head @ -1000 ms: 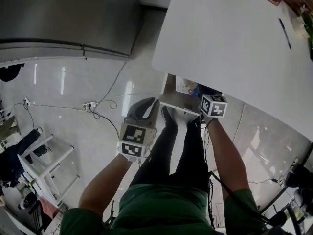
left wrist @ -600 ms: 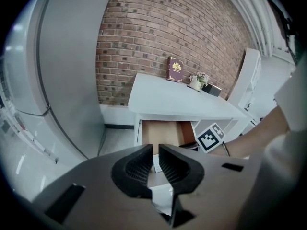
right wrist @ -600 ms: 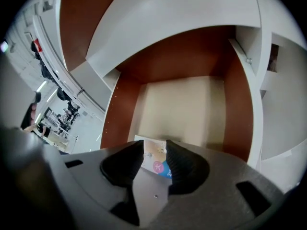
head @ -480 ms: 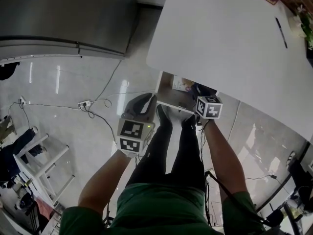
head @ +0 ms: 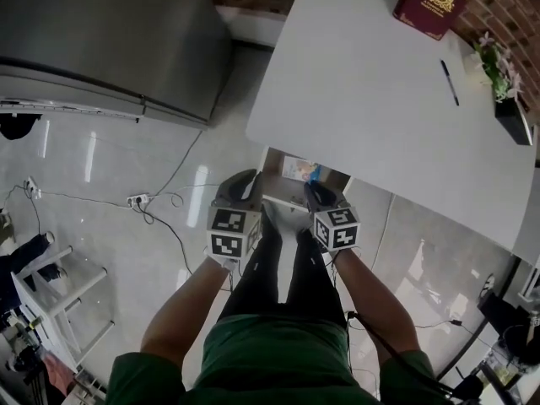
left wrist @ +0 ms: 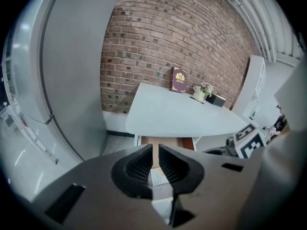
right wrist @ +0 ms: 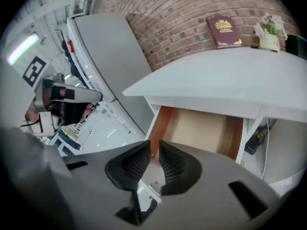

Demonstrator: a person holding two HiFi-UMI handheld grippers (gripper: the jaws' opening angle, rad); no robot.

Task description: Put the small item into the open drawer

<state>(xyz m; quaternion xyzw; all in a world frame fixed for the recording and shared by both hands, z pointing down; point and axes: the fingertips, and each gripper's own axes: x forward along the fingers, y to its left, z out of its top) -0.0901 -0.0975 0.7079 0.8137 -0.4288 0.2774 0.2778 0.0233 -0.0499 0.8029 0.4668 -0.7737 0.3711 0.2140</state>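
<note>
The open drawer [head: 272, 169] juts out from under the near edge of the white table [head: 380, 99]; its brown bottom [right wrist: 196, 128] shows in the right gripper view. A small colourful item [head: 302, 171] lies inside it. My right gripper [head: 315, 195] hovers over the drawer's front. Its jaws [right wrist: 154, 145] have just been closing and keep a narrow gap with nothing between them. My left gripper [head: 242, 186] hangs beside the drawer's left corner. Its jaws [left wrist: 155, 147] stand almost together and hold nothing.
On the table lie a red book [head: 432, 4], a pen [head: 449, 82] and a small flower pot [head: 492, 57]. A grey cabinet [head: 101, 40] stands at the left. Cables and a power strip [head: 135, 199] lie on the tiled floor. My legs [head: 278, 268] stand before the drawer.
The right gripper has pulled back from the drawer towards me and risen. The left gripper has lifted slightly. The head view has tilted up, showing more of the table.
</note>
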